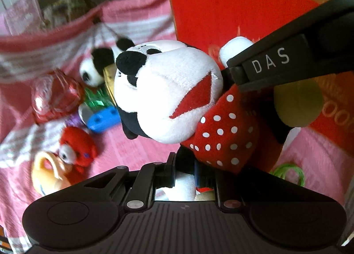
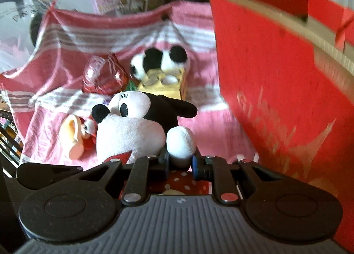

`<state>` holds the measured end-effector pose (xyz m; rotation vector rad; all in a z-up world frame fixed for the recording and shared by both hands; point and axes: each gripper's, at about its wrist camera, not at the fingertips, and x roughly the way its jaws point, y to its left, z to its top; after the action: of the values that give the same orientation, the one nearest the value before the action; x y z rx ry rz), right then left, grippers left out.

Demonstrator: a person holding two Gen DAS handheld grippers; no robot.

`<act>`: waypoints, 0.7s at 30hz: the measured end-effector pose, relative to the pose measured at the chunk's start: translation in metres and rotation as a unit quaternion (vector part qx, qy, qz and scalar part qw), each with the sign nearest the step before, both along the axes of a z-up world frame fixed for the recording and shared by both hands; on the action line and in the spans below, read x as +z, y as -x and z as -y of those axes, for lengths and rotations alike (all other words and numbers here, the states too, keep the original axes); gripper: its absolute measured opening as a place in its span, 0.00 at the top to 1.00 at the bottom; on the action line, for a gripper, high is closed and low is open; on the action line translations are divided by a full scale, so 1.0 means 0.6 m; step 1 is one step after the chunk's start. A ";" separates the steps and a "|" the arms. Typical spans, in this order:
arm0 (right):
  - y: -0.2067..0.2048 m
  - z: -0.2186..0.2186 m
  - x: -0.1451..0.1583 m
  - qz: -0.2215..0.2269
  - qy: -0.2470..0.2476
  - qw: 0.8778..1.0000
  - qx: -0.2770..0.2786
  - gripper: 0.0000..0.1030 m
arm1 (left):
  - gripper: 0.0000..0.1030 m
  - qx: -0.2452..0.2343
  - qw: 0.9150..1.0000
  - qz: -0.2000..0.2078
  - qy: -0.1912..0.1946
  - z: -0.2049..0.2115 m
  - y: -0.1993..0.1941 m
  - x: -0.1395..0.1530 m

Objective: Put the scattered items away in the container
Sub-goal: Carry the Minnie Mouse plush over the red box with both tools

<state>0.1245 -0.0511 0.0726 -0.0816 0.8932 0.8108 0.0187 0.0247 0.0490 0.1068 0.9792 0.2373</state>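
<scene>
A Minnie Mouse plush point(image 1: 168, 99) with a white face, black ears and a red polka-dot dress hangs between both grippers, beside the red cardboard box point(image 1: 221, 6). My left gripper point(image 1: 184, 172) is shut on the plush's lower body. My right gripper point(image 2: 180, 163) is shut on its white hand and dress; its finger marked DAS shows in the left wrist view point(image 1: 270, 63). The plush point(image 2: 132, 125) and the box point(image 2: 276, 90) also show in the right wrist view.
On the pink striped cloth point(image 1: 137, 148) lie a panda plush point(image 1: 97, 66), a clear red ball point(image 1: 55, 97), a blue toy point(image 1: 101, 119), a red plush point(image 1: 77, 143), an orange cup point(image 1: 48, 174), a yellow block point(image 2: 163, 86) and a green loop point(image 1: 289, 172).
</scene>
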 end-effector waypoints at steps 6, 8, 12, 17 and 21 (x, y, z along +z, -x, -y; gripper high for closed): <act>0.008 0.002 0.073 0.042 -0.024 0.999 0.010 0.80 | 0.88 -0.008 0.999 0.053 -0.003 -0.006 0.004 0.064; 0.007 0.004 0.099 0.056 -0.029 0.998 0.013 0.80 | 0.88 -0.014 0.997 0.074 -0.006 -0.006 0.003 0.086; -0.003 0.010 0.146 0.084 -0.038 0.996 0.017 0.80 | 0.88 -0.025 0.994 0.107 -0.002 0.004 -0.006 0.128; -0.032 0.028 0.206 0.127 -0.047 0.990 0.023 0.79 | 0.88 -0.056 0.990 0.126 -0.019 0.035 -0.060 0.186; -0.075 0.059 0.254 0.161 -0.059 0.985 0.014 0.79 | 0.87 -0.088 0.986 0.139 -0.039 0.062 -0.127 0.241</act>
<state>0.1695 -0.0865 0.2249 -0.1171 0.5390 0.8464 0.0950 -0.0124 0.1933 0.2249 0.6785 0.1227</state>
